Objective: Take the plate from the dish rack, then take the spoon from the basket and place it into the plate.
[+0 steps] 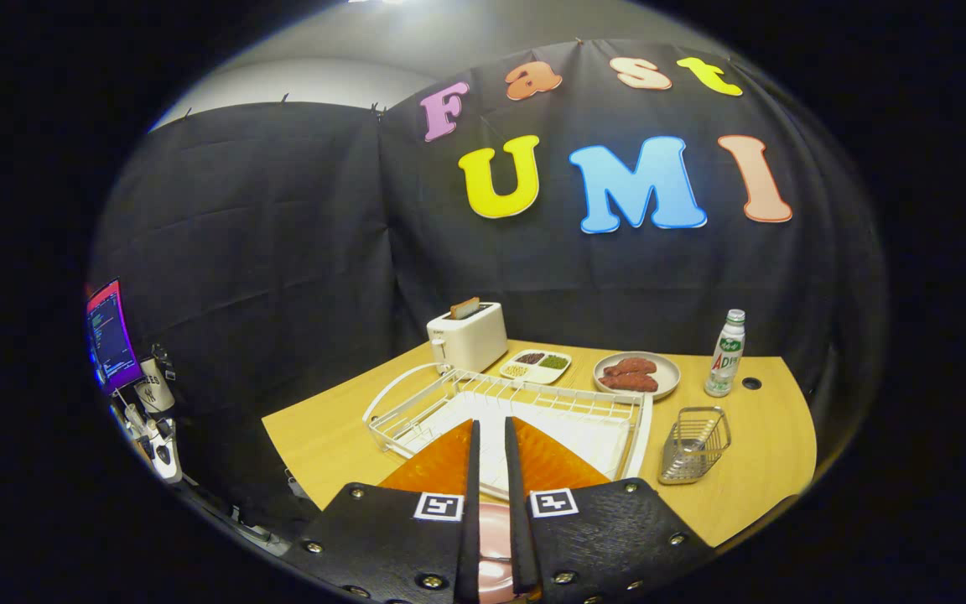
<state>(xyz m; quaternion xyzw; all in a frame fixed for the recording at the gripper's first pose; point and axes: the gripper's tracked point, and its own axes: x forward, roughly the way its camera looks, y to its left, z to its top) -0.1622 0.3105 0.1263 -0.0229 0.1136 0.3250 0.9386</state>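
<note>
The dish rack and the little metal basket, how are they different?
The dish rack is white wire, wide and low; the basket is bare shiny metal, small and tall. The rack lies just ahead of the gripper, whose fingers stand nearly closed over it; the basket stands off beside the rack, near the bottle. Both are open wire frames resting on the wooden table. Whether a spoon is in the basket is too small to tell.

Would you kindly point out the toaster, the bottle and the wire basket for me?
toaster [468, 337]: gripper view, front face.
bottle [726, 362]: gripper view, label.
wire basket [694, 445]: gripper view, front mesh wall.
</note>
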